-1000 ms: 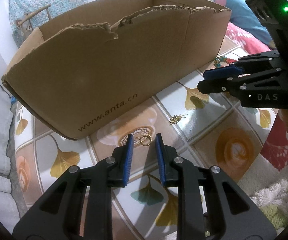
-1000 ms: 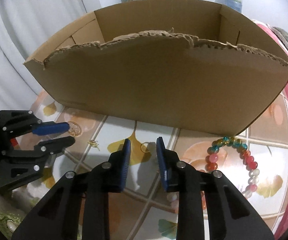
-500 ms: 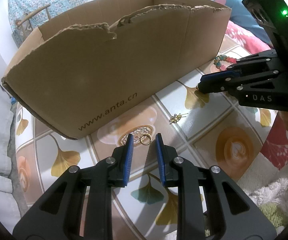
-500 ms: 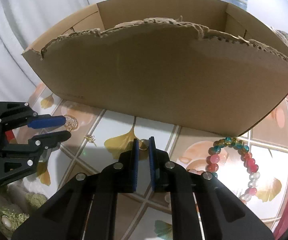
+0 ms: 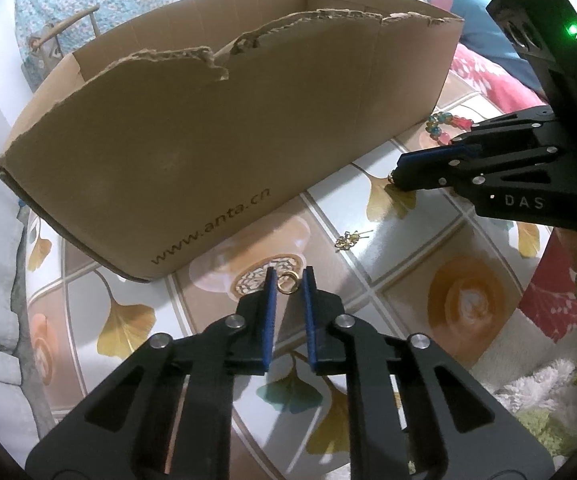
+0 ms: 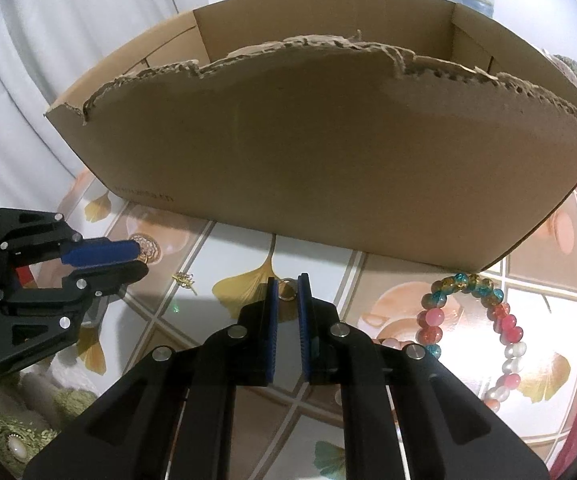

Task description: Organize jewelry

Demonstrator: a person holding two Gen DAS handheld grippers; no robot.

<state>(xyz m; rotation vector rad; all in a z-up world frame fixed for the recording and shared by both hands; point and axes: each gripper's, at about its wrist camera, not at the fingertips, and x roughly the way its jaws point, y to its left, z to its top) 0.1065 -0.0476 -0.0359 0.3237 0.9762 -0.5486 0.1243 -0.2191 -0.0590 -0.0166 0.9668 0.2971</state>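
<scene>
Though tiny — gold ring (image 5: pixel 288 282), round
</scene>
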